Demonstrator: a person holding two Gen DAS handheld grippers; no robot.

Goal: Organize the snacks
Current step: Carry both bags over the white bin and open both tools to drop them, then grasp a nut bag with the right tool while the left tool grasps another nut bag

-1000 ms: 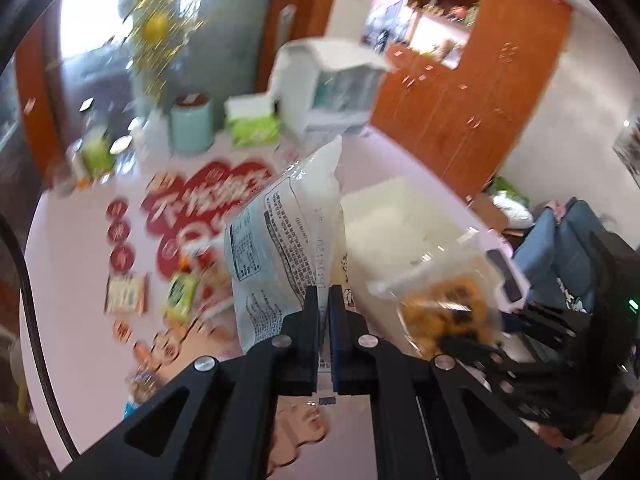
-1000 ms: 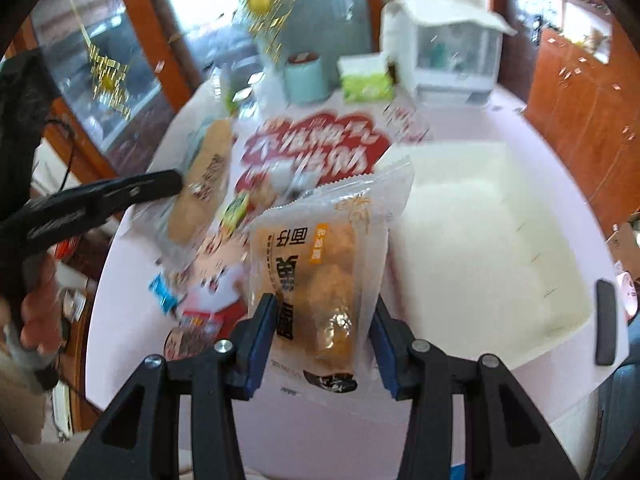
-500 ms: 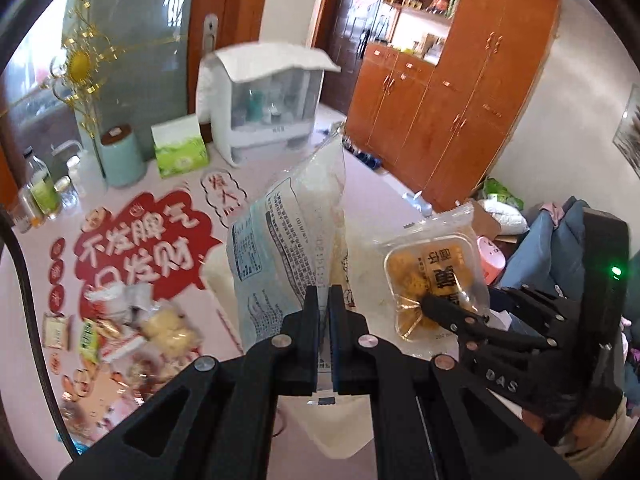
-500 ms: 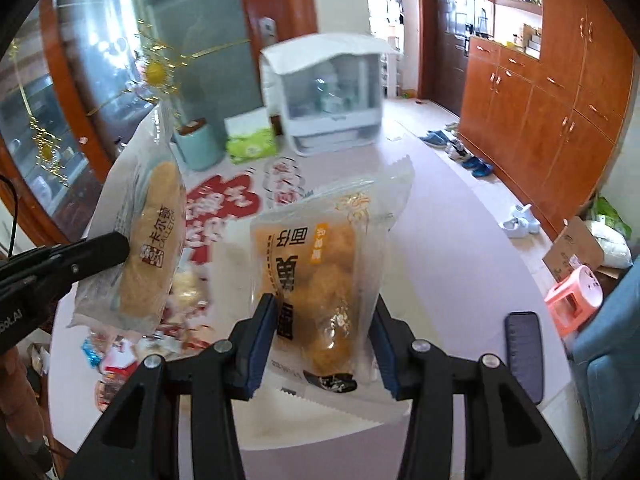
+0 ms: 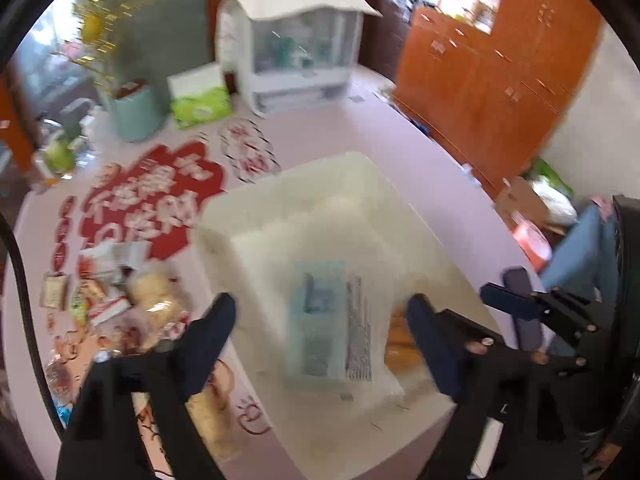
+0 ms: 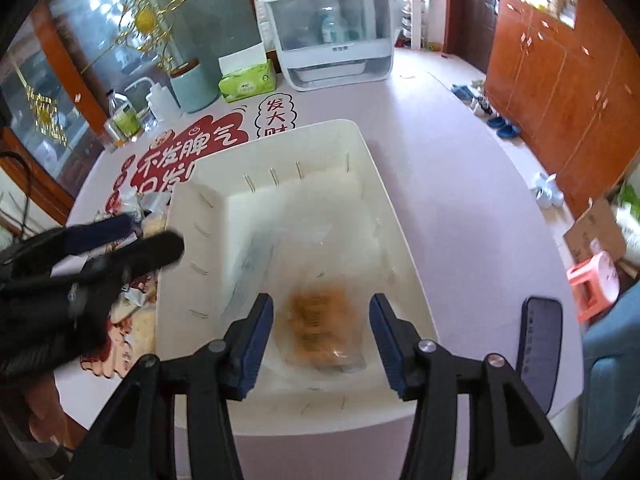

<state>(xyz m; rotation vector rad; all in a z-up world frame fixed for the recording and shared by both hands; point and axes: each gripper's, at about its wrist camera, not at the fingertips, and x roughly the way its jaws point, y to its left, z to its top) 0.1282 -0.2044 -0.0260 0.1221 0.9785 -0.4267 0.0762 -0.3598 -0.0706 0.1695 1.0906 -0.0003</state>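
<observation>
Right wrist view shows a blurred clear packet of golden-brown snack [image 6: 320, 326] inside the white bin [image 6: 384, 184], long axis near-to-far, with both right gripper [image 6: 321, 342] and left gripper [image 5: 320, 332] fingers spread open, empty.

Bright daylight throughout, strongest from the window [image 5: 60, 52] at upper left. Heavy motion blur across the left wrist view, smearing the white bin [image 5: 320, 216] and the table print. Far sharper in the right wrist view, bar a blurred left gripper [image 6: 132, 240]. Strong fisheye bending toward black circular edges. Soft, faint shadows only
</observation>
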